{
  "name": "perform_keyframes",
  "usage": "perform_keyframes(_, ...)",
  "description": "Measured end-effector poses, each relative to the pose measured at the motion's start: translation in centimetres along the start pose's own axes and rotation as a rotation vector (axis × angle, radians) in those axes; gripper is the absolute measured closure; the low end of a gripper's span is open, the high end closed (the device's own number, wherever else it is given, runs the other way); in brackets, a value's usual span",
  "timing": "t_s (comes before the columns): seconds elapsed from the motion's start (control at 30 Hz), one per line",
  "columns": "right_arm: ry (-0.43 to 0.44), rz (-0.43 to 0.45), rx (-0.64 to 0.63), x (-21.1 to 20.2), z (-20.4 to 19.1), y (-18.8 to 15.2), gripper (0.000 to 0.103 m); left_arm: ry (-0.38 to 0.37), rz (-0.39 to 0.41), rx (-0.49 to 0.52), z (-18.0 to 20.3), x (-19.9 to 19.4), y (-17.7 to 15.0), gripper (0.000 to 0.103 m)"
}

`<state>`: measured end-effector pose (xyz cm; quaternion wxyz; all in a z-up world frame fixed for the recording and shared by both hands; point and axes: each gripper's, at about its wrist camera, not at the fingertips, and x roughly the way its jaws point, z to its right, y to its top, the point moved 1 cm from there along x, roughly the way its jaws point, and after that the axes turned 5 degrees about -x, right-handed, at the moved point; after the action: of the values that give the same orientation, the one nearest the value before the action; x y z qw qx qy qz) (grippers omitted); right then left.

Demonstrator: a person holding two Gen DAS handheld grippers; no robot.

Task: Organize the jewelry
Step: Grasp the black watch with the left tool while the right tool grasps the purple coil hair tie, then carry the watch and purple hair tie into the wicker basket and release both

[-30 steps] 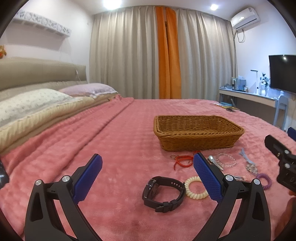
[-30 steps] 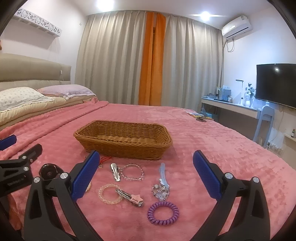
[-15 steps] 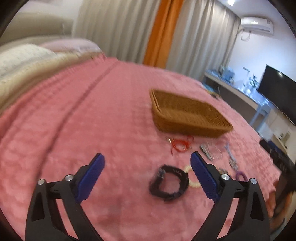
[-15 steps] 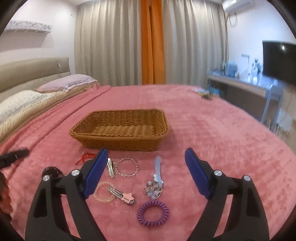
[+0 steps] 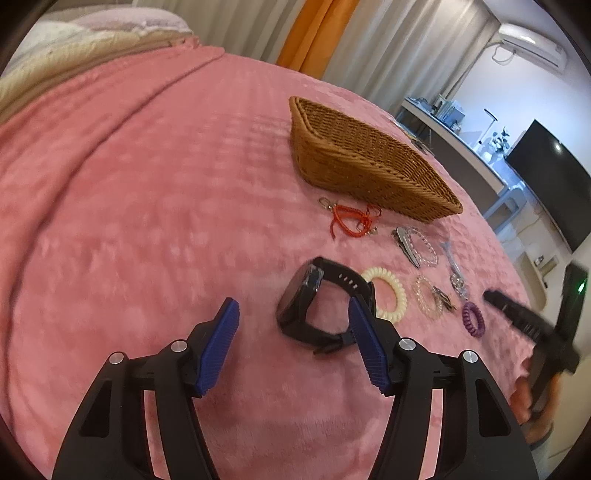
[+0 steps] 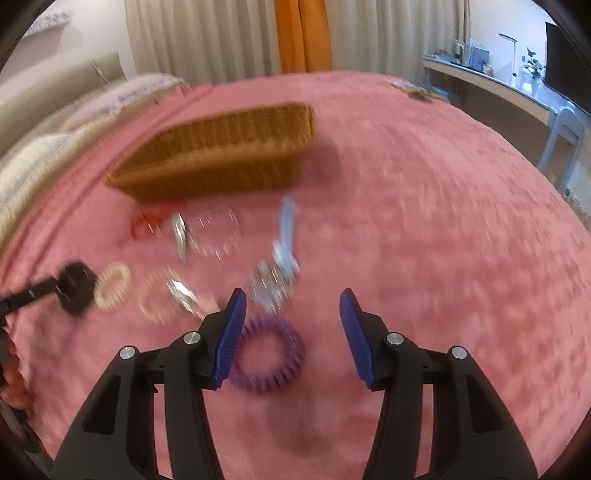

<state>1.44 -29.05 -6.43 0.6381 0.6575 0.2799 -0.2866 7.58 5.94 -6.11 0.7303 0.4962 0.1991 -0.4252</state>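
A brown wicker basket (image 5: 369, 162) stands on the pink bedspread, also in the blurred right wrist view (image 6: 221, 162). In front of it lie a red cord bracelet (image 5: 351, 219), a silver clip (image 5: 406, 245), a bead bracelet (image 5: 424, 247), a cream coil tie (image 5: 388, 293), a black watch (image 5: 317, 299) and a purple coil tie (image 6: 267, 356). My left gripper (image 5: 293, 332) is open, low over the bed, with the watch just ahead between its fingers. My right gripper (image 6: 291, 325) is open above the purple coil tie, beside a crystal clip (image 6: 273, 284).
Pillows (image 5: 92, 26) lie at the bed's head, back left. Curtains (image 6: 295, 37) hang behind the bed. A desk (image 6: 498, 88) and a television (image 5: 550, 184) stand along the right wall. The pink bedspread (image 5: 147, 184) stretches left of the basket.
Both grippers have tilted down and moved forward toward the bed. The left one has closed in on the watch, the right one on the purple coil tie. Both stay open.
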Motion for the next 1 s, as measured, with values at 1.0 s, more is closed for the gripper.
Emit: perform_keyframes(1.0,0.017,0.246,-0.134,-7.1,-4.8,6.8,0.094,-0.072,0.224,0.037,5.4,-4.9,5.3,0.083)
